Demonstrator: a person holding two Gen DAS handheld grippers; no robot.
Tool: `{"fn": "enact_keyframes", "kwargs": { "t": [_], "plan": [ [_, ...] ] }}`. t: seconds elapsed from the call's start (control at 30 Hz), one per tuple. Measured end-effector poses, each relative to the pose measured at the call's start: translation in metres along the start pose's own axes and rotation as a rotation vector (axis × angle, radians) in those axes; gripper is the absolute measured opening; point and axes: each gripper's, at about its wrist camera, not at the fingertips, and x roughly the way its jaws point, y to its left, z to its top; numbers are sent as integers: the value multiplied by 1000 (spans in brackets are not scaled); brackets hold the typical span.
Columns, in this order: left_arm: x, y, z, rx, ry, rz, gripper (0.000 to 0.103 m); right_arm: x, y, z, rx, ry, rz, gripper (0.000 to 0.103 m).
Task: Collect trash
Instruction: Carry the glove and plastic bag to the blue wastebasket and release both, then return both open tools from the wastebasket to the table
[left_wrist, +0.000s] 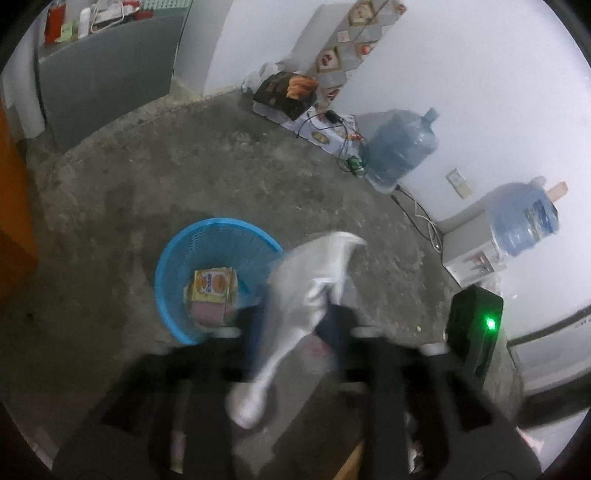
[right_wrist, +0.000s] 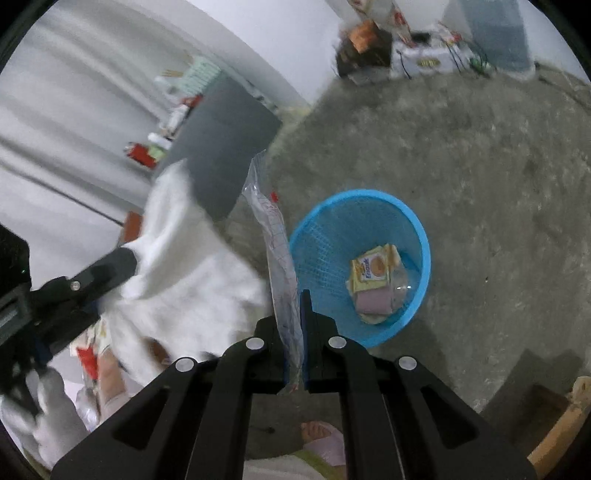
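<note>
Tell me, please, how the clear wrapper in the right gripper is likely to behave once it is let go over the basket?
The wrapper looks thin and light, so it may drift rather than drop straight. It stands up from the right gripper, so it seems slightly stiff. The basket lies to one side.

Floor (left_wrist: 229, 177): bare grey concrete, mottled and stained.
Walls (left_wrist: 498, 92): white, meeting the floor along a curved line.
Water jugs: one large blue jug (left_wrist: 402, 147) on the floor by the wall; a second (left_wrist: 524, 221) upended on a white dispenser (left_wrist: 467, 247).
Wall socket (left_wrist: 459, 182): between the two jugs.
Cables (left_wrist: 424, 218): trailing along the floor beside the dispenser.
Dark box (left_wrist: 286, 94): lying on white cartons, orange item on top.
Grey cabinet (left_wrist: 107, 77): far left, red bottle (left_wrist: 53, 22) and other bottles on top.
Patterned panel (left_wrist: 351, 44): leaning against the wall.
</note>
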Motion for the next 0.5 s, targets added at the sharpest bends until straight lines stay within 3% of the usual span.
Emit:
{"fn": "enact_keyframes", "kwargs": {
  "t": [0.03,0.13,0.27,0.5],
  "plan": [
    [10,4,1,-21,-28,33,63,12,-4,4,10,11,-19,10],
    [28,16,3,-79,-62,104,66,49,-25,16,40,34,-118,41],
    [22,33,0,-136,-62,95,66,71,-49,14,79,36,-210,41],
    [-46,33,-11,-75,-162,96,66,44,-45,3,54,-22,-216,42]
  ]
}}
